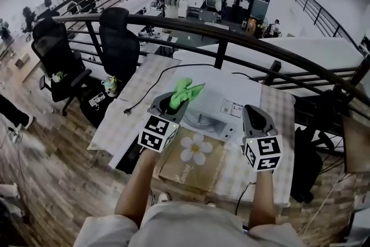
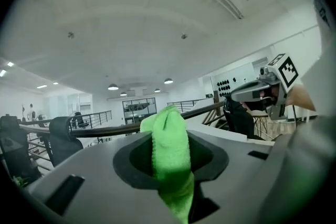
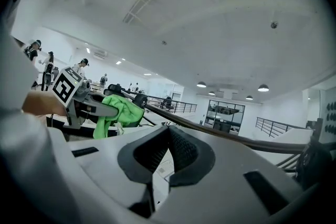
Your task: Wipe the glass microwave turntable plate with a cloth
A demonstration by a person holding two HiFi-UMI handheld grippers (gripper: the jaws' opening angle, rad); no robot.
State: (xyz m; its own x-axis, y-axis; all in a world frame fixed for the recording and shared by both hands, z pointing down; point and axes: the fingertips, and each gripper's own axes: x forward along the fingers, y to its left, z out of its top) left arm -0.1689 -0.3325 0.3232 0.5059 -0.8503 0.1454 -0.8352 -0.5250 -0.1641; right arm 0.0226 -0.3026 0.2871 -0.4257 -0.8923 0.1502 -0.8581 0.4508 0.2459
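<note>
A bright green cloth sticks up out of my left gripper, which is shut on it; in the left gripper view the cloth is pinched between the jaws of the left gripper. My right gripper is held level with it on the right, and the right gripper has its jaws shut with nothing between them. Both are raised above a white microwave and tilted up toward the ceiling. The cloth also shows in the right gripper view. No glass turntable plate can be seen in any view.
A cardboard box with a daisy print lies on the checkered table in front of the microwave. A black cable runs off the table's left side. A black railing curves behind, and office chairs stand at the left.
</note>
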